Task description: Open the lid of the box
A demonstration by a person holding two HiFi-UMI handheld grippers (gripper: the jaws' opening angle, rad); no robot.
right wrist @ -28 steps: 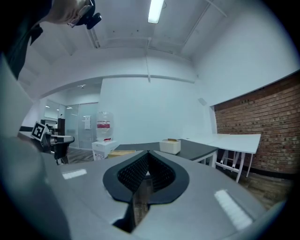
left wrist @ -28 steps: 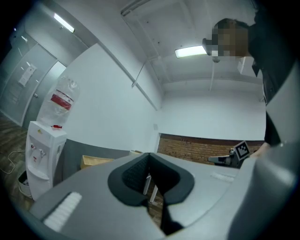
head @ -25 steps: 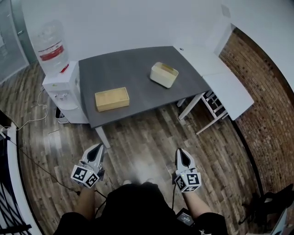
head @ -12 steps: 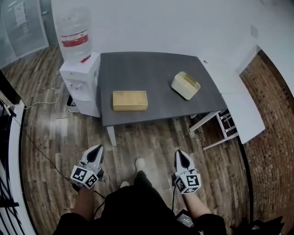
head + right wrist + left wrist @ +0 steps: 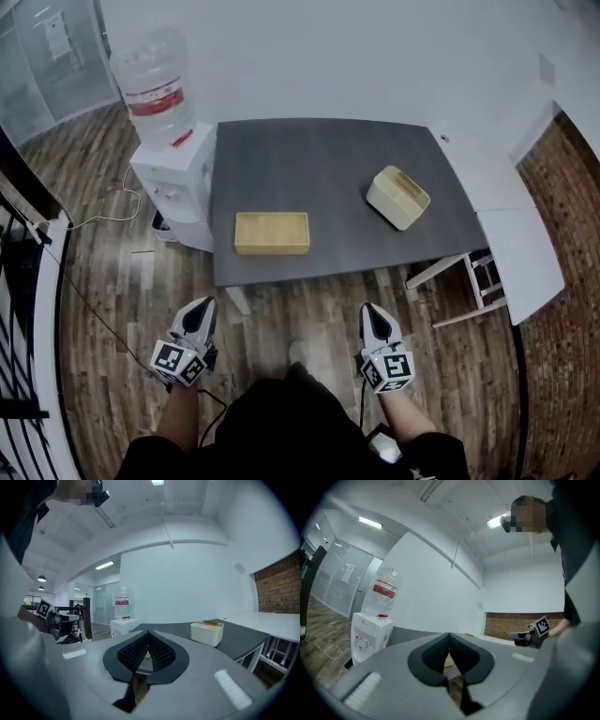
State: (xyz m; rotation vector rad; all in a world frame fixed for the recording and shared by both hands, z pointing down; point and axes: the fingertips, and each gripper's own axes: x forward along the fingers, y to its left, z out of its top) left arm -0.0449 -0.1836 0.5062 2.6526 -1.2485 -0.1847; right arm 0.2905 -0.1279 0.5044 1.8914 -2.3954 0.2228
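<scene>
A flat light-wood box lies near the front edge of the dark grey table. A white box with a wooden top stands at the table's right; it also shows in the right gripper view as the white box. Both grippers hang over the wood floor, short of the table and apart from both boxes. My left gripper has its jaws together with nothing in them, seen close as the left gripper. My right gripper is likewise shut and empty, as the right gripper shows.
A white water dispenser with a bottle stands against the table's left end. A white table and a white stool are at the right. A cable runs over the floor at left, and a dark railing borders the far left.
The table has swung towards the middle of the head view and come nearer, as the person walks up to it. Both grippers keep their places in the view, still shut.
</scene>
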